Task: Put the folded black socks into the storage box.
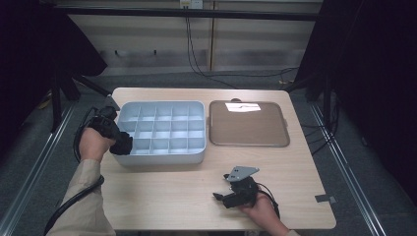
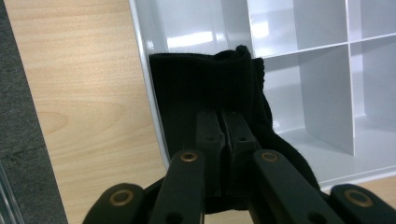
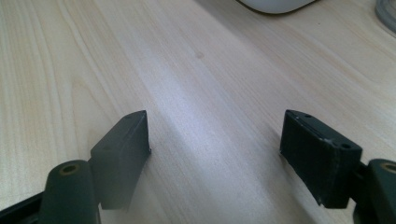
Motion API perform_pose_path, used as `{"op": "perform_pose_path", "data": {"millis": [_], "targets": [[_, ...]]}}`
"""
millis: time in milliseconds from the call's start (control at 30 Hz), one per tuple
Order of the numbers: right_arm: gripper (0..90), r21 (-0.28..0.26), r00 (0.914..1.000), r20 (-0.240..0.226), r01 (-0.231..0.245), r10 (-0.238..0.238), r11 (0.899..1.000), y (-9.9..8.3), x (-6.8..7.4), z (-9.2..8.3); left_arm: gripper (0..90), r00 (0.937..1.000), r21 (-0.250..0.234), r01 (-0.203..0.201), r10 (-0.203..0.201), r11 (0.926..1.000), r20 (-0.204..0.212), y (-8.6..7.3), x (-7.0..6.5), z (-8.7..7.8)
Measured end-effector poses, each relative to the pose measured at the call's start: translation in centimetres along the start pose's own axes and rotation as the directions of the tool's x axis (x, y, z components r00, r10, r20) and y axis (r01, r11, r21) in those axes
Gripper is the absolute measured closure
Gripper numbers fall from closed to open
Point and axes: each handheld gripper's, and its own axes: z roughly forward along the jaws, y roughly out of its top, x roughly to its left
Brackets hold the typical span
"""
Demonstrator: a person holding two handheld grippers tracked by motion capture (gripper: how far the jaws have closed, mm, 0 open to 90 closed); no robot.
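Observation:
A pale compartment tray with several open cells sits left of the table's middle. My left gripper is at its front left corner, shut on a piece of black knit fabric. In the left gripper view the fabric hangs over the tray rim into a corner cell, pinched between the closed jaws of my left gripper. My right gripper rests low over the bare wood near the front edge. Its jaws stand wide apart and hold nothing, as the right gripper view shows.
A flat brown tray with a bright patch at its far edge lies right of the compartment tray. The wooden table has free room along the front. Cables trail from both grippers. Dark floor and metal rails flank the table.

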Motion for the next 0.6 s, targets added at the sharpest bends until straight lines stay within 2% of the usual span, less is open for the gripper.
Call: {"op": "perform_pose_path", "data": {"millis": [233,400,600], "targets": [[23.7,0.000,1.0000,0.000,0.000,0.000,1.000,0.0,0.0,0.0,86.7,0.9999,-0.004,-0.012,0.012,0.9999,-0.007,-0.1,0.0,0.2],[23.7,0.000,1.0000,0.000,0.000,0.000,1.000,0.0,0.0,0.0,87.0,1.0000,0.000,-0.005,0.005,1.0000,-0.007,-0.2,-0.1,0.5],[23.7,0.000,1.0000,0.000,0.000,0.000,1.000,0.0,0.0,0.0,87.0,0.9999,0.050,-0.015,0.015,0.9986,0.001,-0.3,-0.3,2.4]]}}
